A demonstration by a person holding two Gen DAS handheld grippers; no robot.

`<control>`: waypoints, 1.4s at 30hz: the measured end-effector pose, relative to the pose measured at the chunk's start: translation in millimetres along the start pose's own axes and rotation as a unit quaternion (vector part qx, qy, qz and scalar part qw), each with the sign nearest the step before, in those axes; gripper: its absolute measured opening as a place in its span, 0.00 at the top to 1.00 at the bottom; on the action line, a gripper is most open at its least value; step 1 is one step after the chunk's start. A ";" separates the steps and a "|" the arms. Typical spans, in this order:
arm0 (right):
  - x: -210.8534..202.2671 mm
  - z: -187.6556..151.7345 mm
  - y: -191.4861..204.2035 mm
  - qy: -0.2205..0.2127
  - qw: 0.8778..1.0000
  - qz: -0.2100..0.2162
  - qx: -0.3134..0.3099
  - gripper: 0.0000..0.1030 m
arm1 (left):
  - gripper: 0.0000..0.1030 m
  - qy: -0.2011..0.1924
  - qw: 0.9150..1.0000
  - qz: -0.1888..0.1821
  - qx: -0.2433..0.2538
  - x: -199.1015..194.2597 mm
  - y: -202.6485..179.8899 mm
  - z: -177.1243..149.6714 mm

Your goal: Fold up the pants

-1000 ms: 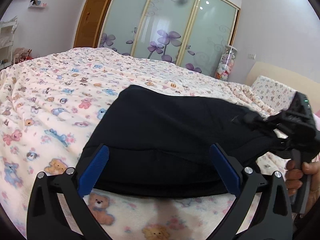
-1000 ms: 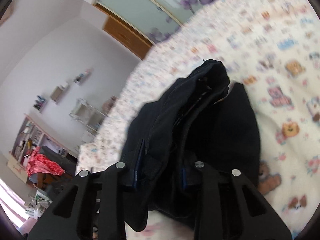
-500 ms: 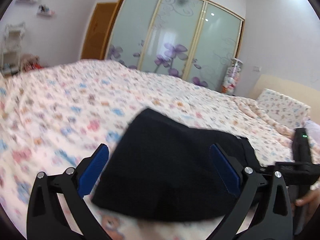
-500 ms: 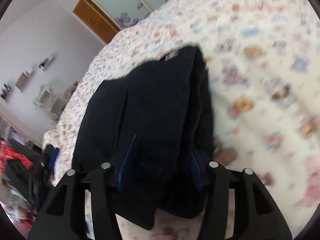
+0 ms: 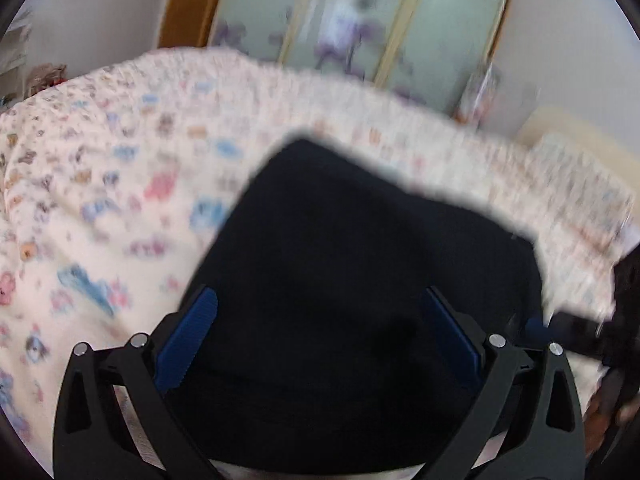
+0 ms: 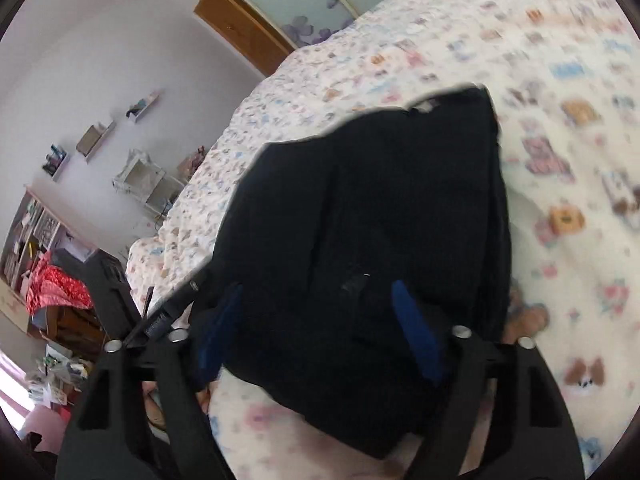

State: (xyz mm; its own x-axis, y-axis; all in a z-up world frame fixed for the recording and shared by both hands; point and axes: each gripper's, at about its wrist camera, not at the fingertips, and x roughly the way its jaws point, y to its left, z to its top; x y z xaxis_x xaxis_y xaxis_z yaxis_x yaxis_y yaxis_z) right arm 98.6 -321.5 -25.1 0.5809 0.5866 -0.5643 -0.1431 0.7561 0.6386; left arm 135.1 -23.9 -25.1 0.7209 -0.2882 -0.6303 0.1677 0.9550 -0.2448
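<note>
Black pants (image 5: pixel 360 280) lie folded in a compact bundle on a bed with a teddy-bear print cover (image 5: pixel 120 184). In the left wrist view my left gripper (image 5: pixel 320 340) is open, its blue pads apart over the near edge of the bundle. In the right wrist view the pants (image 6: pixel 380 220) fill the centre; my right gripper (image 6: pixel 320 328) is open, its blue pads apart above the bundle's near end, holding nothing. The left wrist view is blurred.
Sliding wardrobe doors (image 5: pixel 352 28) with purple flowers stand behind the bed, a wooden door (image 6: pixel 240 28) beside them. Wall shelves (image 6: pixel 96 136) and a cluttered bookcase (image 6: pixel 32 248) with red cloth are at the left. A pillow (image 5: pixel 580 160) lies at the bed's right end.
My right gripper let go of the pants and opened; the lifted end now lies flat on the bundle. Both grippers have shifted over the folded pants.
</note>
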 end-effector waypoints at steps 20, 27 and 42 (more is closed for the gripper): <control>27.2 32.7 -17.8 -0.047 0.997 0.044 0.046 0.20 | 0.02 0.039 0.973 -0.183 0.132 -8.6 -73.8 -33.3; 27.7 36.3 -33.3 -0.059 0.993 0.071 0.078 0.20 | 0.02 0.059 0.969 -0.165 0.177 -10.9 -87.8 -49.2; 12.7 5.9 5.5 0.070 0.995 0.063 0.032 0.02 | 0.02 0.010 0.998 -0.063 -0.022 -5.7 6.7 1.2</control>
State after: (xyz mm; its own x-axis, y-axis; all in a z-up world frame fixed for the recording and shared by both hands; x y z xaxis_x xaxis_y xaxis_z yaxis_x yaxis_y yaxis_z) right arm 109.9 -311.6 -25.6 0.4443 0.7136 -0.5416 -0.1547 0.6566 0.7382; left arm 132.9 -15.8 -22.2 0.6823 -0.4069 -0.6074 0.2254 0.9074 -0.3546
